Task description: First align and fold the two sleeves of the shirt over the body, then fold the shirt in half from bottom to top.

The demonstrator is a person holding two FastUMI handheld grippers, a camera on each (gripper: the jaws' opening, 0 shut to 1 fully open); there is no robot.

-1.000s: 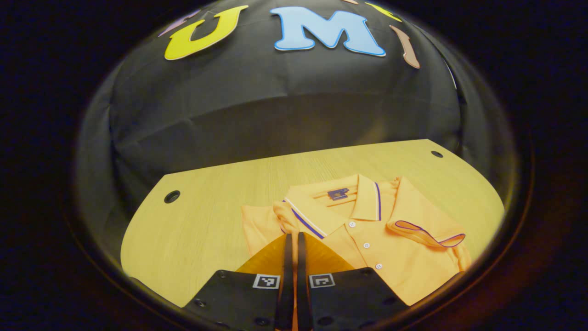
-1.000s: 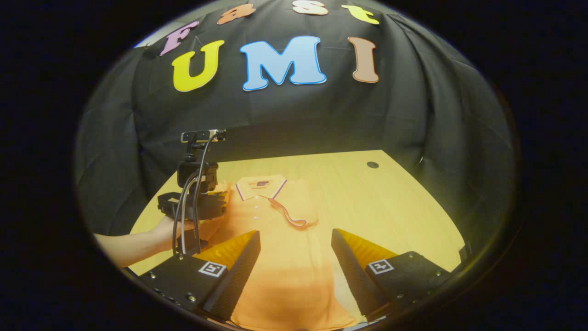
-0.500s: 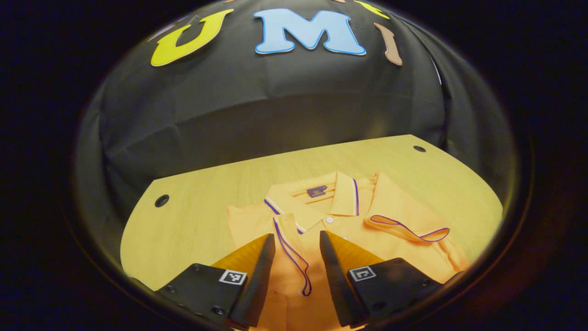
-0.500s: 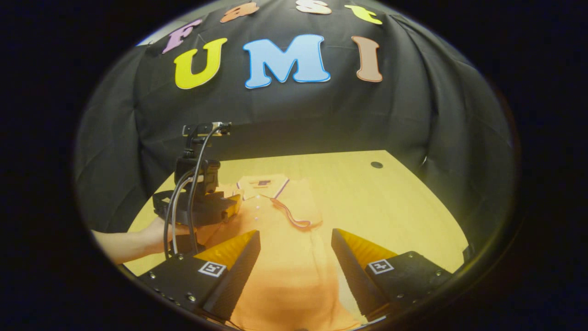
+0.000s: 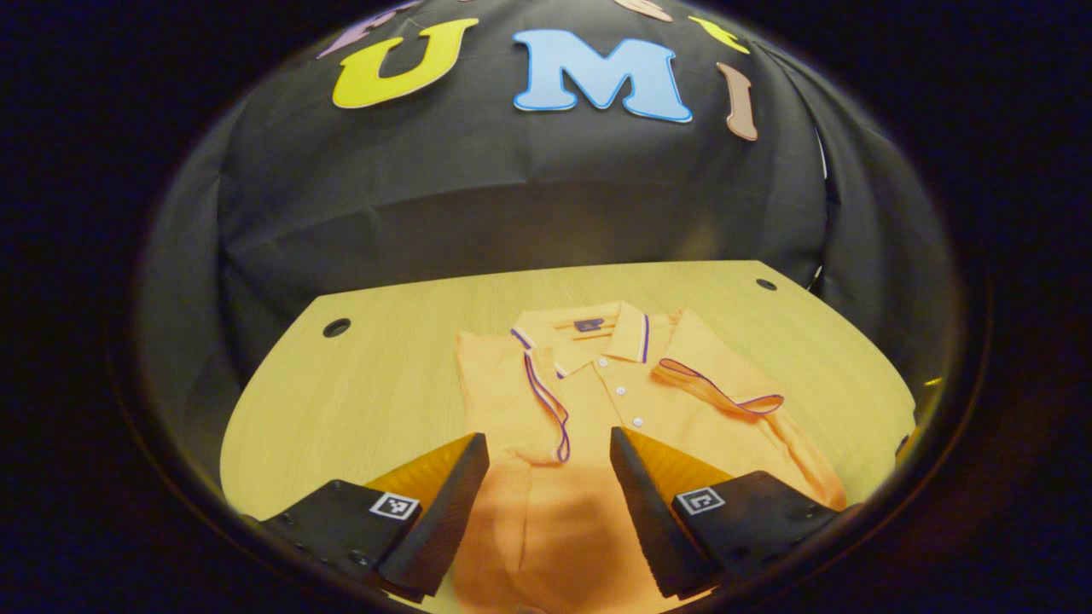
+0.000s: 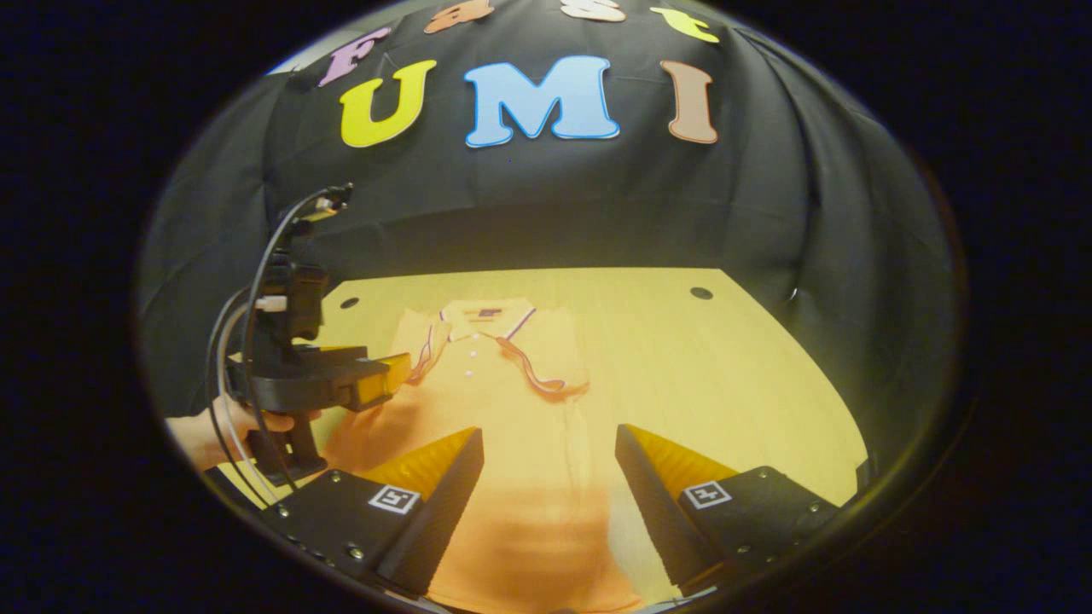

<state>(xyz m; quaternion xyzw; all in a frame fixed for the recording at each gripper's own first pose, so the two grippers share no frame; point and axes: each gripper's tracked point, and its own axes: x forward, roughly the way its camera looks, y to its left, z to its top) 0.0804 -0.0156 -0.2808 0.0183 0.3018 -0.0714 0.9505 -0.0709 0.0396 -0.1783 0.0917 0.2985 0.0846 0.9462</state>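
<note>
The wooden table [image 5: 384, 375] lies bare on both sides of the orange shirt [image 5: 589, 409], and a strip of bare top runs between the collar and the booth's black cloth wall [image 5: 512, 213], so a gripper can pass there. In the right gripper view, the left gripper [image 6: 388, 379] and the hand [image 6: 213, 426] holding it hang over the shirt's left edge, with 2 looping cables [image 6: 243, 341] beside them, blocking that side. The table to the right of the shirt [image 6: 734, 375] is unobstructed out to the wall.
</note>
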